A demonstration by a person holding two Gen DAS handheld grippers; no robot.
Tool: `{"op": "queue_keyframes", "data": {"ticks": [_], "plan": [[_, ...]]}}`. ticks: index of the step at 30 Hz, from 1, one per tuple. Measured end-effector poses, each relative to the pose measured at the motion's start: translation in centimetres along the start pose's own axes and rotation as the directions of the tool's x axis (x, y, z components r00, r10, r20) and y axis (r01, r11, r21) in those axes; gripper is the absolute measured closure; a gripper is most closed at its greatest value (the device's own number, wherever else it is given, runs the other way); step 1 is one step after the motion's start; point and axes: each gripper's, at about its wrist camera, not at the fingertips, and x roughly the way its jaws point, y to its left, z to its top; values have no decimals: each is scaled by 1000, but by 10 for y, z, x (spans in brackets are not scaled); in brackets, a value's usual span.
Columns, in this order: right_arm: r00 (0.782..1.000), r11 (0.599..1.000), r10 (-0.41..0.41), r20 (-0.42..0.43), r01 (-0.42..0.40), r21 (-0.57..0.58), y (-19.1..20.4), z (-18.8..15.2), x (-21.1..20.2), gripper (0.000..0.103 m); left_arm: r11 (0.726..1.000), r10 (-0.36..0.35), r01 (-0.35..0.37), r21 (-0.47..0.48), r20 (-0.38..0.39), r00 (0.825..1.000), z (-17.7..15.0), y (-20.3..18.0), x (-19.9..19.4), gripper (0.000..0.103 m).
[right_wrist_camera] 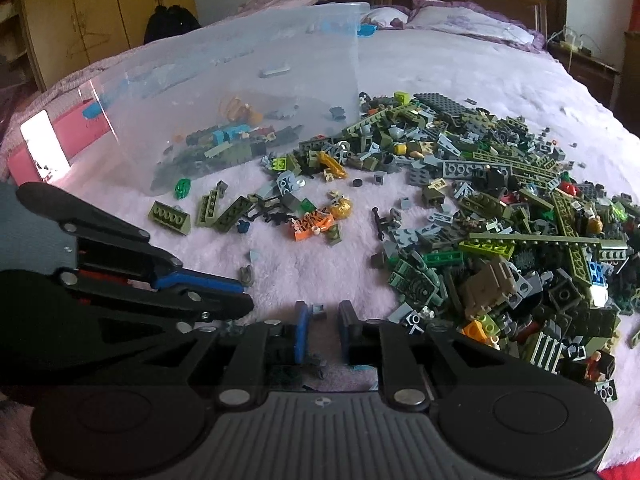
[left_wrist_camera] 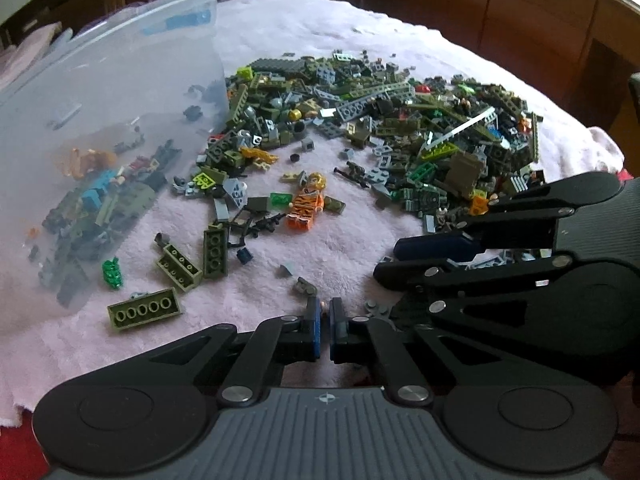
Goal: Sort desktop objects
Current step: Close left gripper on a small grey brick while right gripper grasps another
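A large heap of toy building bricks [left_wrist_camera: 404, 128] lies on the pink blanket [left_wrist_camera: 328, 256] of a bed, with a translucent plastic tub [left_wrist_camera: 100, 128] touching its left edge and already containing some bricks. An orange tiger-striped minifigure [left_wrist_camera: 306, 204] lies apart from the heap, near 3 olive bricks [left_wrist_camera: 192, 260]. The left tongs [left_wrist_camera: 325, 320] are narrowed around a tiny piece; the right tongs [right_wrist_camera: 322, 320] stand slightly apart above a small grey piece [right_wrist_camera: 319, 310], gripping nothing visible.

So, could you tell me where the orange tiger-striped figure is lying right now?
The orange tiger-striped figure lies on the pink blanket in the open patch ahead of both grippers, between the clear plastic bin on the left and the big brick pile on the right.
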Motion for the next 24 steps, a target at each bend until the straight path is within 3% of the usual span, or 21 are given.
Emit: {"op": "queue_keyframes", "data": {"ticks": [11,14,24], "plan": [[1000,999,-24,-6,24,-38,11,4,0,82,999,26,-25,-38,23,999,-5,9,-14,97],[999,998,-33,-8,33,-46,13,5,-1,94,999,27,-26,-41,35,999,-5,9,-16,97],[999,999,-6,38,7,-35,21,16,-17,95,997,38,-32,-70,76,996,-4,15,-30,97]]}}
